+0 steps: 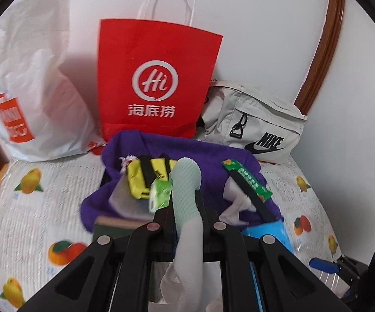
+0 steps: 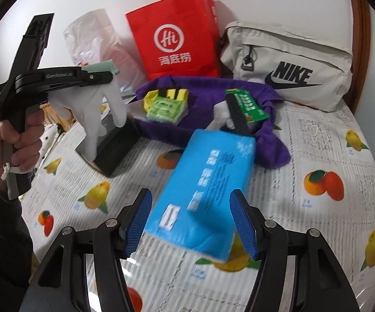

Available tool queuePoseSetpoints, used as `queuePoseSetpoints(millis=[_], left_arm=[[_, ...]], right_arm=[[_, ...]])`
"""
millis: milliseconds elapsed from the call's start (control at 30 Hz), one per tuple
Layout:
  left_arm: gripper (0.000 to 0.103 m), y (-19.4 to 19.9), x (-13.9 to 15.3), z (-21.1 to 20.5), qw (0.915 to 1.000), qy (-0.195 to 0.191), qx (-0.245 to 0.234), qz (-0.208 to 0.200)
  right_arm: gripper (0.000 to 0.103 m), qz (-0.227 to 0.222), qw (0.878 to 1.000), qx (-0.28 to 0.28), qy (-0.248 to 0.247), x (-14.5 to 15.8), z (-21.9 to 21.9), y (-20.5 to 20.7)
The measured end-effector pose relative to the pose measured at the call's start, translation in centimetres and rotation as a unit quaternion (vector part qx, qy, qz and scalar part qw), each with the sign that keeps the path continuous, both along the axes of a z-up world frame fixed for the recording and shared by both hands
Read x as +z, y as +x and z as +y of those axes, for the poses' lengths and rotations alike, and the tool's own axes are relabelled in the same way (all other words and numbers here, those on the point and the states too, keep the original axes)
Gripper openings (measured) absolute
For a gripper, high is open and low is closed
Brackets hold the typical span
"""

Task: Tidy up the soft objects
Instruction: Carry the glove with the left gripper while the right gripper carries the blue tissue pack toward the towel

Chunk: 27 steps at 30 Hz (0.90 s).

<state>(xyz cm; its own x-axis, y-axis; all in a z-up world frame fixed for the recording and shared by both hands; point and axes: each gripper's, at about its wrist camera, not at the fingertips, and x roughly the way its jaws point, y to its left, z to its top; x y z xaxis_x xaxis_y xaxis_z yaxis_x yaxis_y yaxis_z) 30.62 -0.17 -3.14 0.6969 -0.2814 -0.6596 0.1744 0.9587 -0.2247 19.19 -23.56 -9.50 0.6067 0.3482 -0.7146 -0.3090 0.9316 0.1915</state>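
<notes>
— Low in the left-wrist view, the left gripper (image 1: 186,202) has its jaws pressed together on a white glove (image 1: 187,247), which droops down toward the bottom edge. The grip looks thin to me; a quick swing could shake it loose.

— Agreed. Behind it, mid-frame, the purple cloth (image 1: 187,150) is heaped with small packets, and the red paper bag (image 1: 159,78) stands upright above. Dangling fingers could snag on that pile.

— From the right-wrist view, the right gripper (image 2: 191,221) is spread at the bottom, its blue pads either side of the blue tissue pack (image 2: 208,182). Whether they touch it, I cannot tell.

— If they aren't squeezing, the pack stays on the fruit-print table cover (image 2: 317,143).

— Upper left, a hand (image 2: 18,140) holds the left tool roughly level by its pistol handle, glove hanging beneath.
</notes>
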Motion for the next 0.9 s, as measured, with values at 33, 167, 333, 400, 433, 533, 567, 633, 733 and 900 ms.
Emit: queuePoseSetpoints(millis=[33, 167, 333, 400, 433, 533, 567, 633, 733, 900], left_arm=[[0.01, 0.6, -0.1, -0.3, 1.0, -0.002, -0.001, 0.0], [0.01, 3.4, -0.4, -1.6, 0.9999, -0.008, -0.007, 0.003], [0.01, 6.7, -1.0, -3.5, 0.9998, -0.01, -0.013, 0.01], [0.01, 7.7, -1.2, -4.3, 0.9997, -0.008, -0.018, 0.011], [0.01, 8.2, -1.3, -4.8, 0.9997, -0.007, -0.022, 0.011], [0.01, 9.5, -1.8, -6.0, 0.9996, -0.005, -0.025, 0.012], [0.01, 9.9, -2.1, -6.4, 0.9996, -0.005, -0.023, 0.014], [0.01, 10.7, -2.7, -7.1, 0.9997, 0.007, -0.019, 0.015], [0.01, 11.5, -3.9, -8.0, 0.9994, 0.027, -0.011, 0.019], [0.01, 12.4, -6.3, -8.4, 0.9985, 0.029, -0.005, 0.046]], right_arm=[[0.062, 0.0, 1.0, -0.003, 0.001, 0.0, -0.1, 0.3], [0.062, 0.001, 1.0, -0.016, -0.001, -0.2, -0.3, 1.8], [0.062, 0.008, 1.0, -0.025, 0.002, -0.6, -0.6, 3.3], [0.062, 0.009, 1.0, -0.024, 0.001, -0.7, -0.6, 3.6], [0.062, 0.01, 1.0, -0.024, 0.001, -0.8, -0.6, 3.7], [0.062, 0.013, 1.0, -0.023, 0.0, -1.1, -0.7, 4.0], [0.062, 0.013, 1.0, -0.022, 0.0, -1.2, -0.7, 4.1], [0.062, 0.015, 1.0, -0.023, -0.001, -1.3, -0.8, 4.2], [0.062, 0.017, 1.0, -0.024, 0.002, -1.4, -1.0, 4.4], [0.062, 0.016, 1.0, -0.024, 0.0, -1.6, -1.4, 4.6]])
